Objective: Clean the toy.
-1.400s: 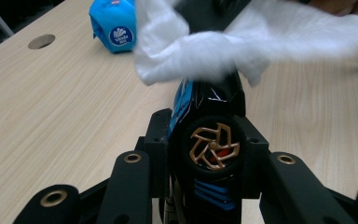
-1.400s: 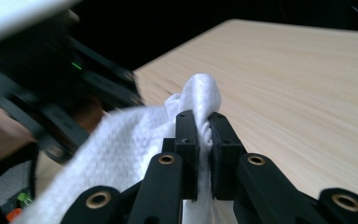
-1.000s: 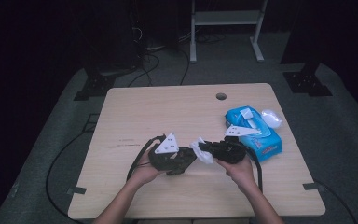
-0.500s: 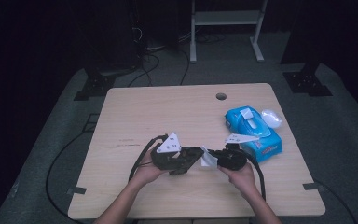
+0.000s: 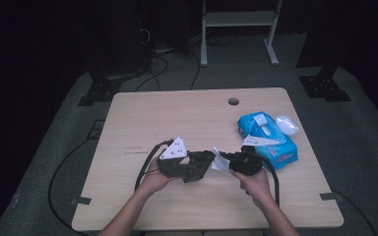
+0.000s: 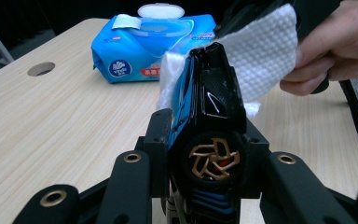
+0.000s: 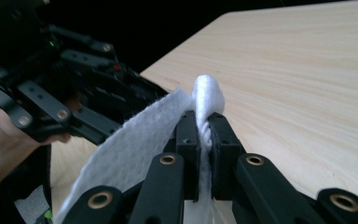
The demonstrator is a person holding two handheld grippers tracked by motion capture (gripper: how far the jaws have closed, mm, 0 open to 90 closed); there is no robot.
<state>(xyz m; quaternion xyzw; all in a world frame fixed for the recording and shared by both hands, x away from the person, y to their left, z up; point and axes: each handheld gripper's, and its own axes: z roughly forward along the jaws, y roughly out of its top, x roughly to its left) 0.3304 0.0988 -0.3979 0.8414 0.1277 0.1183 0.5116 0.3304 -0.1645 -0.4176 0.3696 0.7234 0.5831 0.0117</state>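
Near the desk (image 5: 142, 123) front edge, left claw (image 6: 205, 154) clamped on a black-and-blue toy car (image 6: 209, 116) with a gold wheel, held above the wood. Right claw (image 7: 204, 135) pinched tight on a white wipe (image 7: 135, 149), pressed against the car's far end. Blue wipes pack (image 6: 144, 42) behind, flip lid open; round logo and red label too small to read.

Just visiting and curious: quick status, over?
Left gripper shut on toy car. Right gripper shut on white wipe, wipe against the car. Wipes pack off to the side, nothing in the way.
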